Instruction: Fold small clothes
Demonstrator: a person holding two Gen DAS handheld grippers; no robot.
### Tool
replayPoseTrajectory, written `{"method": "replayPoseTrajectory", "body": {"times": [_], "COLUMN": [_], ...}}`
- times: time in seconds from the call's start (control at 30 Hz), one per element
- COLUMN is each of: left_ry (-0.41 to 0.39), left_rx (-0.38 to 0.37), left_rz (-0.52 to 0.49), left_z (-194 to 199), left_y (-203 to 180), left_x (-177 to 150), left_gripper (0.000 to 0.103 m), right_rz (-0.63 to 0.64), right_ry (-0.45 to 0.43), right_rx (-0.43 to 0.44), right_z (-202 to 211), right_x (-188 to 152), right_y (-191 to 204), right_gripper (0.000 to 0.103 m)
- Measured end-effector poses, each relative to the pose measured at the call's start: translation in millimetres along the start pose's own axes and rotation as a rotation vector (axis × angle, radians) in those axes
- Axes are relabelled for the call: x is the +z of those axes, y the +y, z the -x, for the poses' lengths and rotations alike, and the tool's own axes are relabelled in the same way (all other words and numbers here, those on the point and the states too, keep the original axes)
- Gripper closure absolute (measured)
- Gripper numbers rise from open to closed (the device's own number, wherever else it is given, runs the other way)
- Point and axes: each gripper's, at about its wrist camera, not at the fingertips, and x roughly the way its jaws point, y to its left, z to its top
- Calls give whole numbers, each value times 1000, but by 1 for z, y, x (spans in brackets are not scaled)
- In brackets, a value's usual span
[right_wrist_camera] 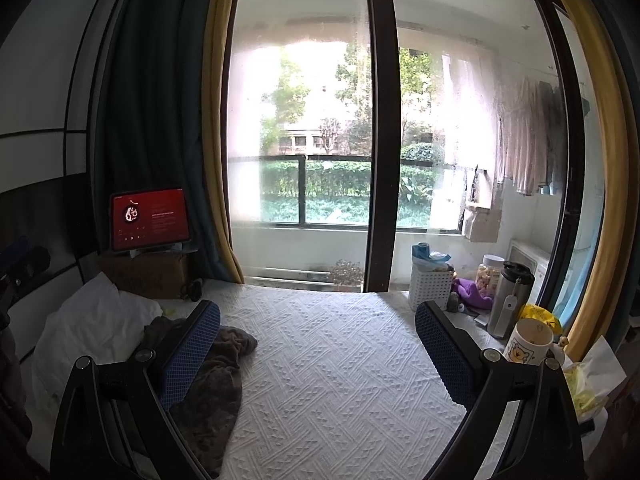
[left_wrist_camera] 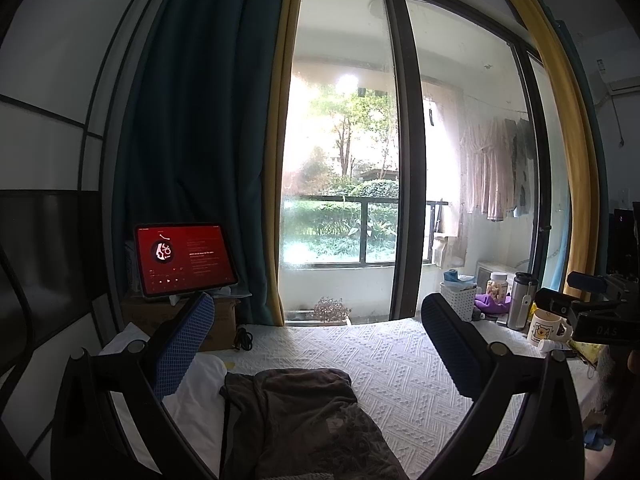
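Brown crumpled garment | white textured bedspread | both grippers agape

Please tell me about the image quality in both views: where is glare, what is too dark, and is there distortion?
Left wrist view: strong glare through the window, washing out the trees; the dark garment and the open left gripper sit in shadow; fisheye bends the window frame. Right wrist view: softer glare on the glass; the garment is dim beside the open right gripper; black corners.
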Motion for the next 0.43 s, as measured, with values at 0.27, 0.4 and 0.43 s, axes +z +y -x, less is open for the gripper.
{"method": "replayPoseTrajectory", "body": {"times": [0.27,0.4,0.43], "left_ry": [2,4,4], "left_rx": [-6,-11,-12], "left_rz": [-3,-6,-5], "left_z": [-1,-1,-1], "left_y": [-1,-2,-2], "left_x": [-1,-1,-1], "left_gripper": [1,1,1], "right_rz": [-2,-1,-1], "right_ry": [2,3,4], "right_rx": [0,1,0], "right_z": [-1,-1,-1], "right_x": [0,-1,-1], "right_y": [-1,-1,-1], "right_gripper": [4,4,4]}}
